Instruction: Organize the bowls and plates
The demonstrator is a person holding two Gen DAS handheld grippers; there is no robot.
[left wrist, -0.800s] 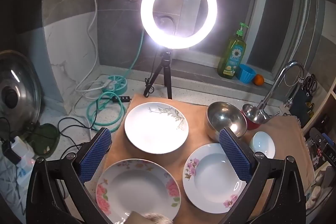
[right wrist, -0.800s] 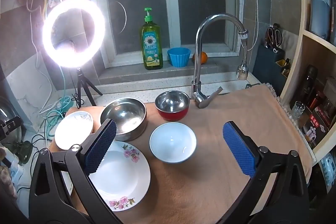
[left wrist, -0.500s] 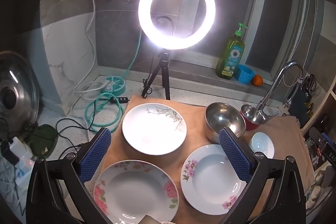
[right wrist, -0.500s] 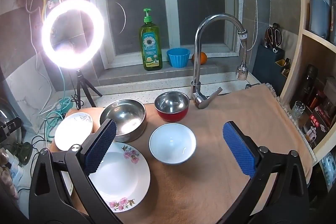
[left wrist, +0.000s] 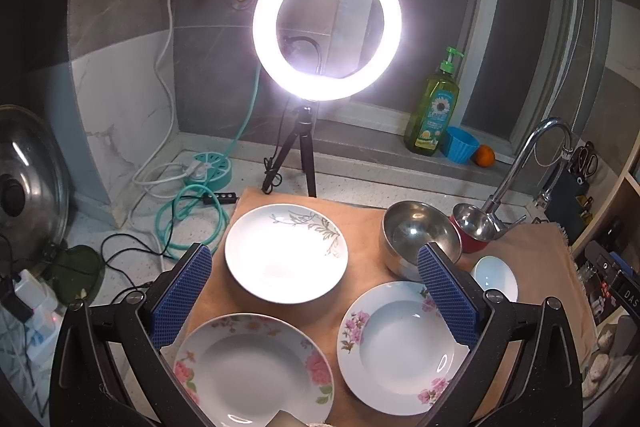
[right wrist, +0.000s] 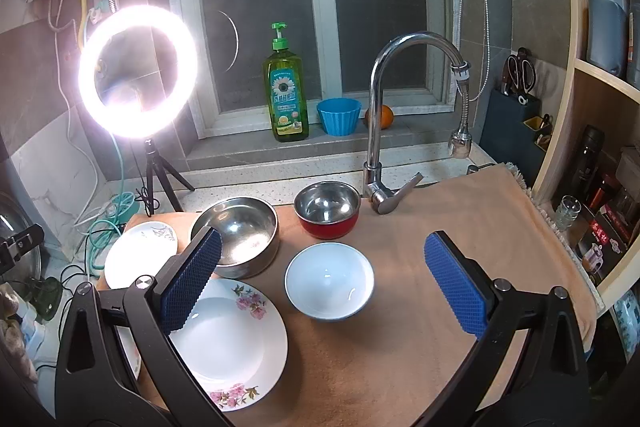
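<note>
While nothing sits between them, both grippers' jaws wide apart.

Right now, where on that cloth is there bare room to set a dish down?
The widest bare patch is the cloth to the right of the white bowl and red bowl, out to its fringed edge. The left is crowded: steel bowl, pink-flower plate and leaf-pattern plate sit close together.

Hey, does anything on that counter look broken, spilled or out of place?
Nothing stands out. The three white plates and three bowls, including the white ceramic bowl, sit upright and apart on the tan cloth; no spills or chips show.
</note>
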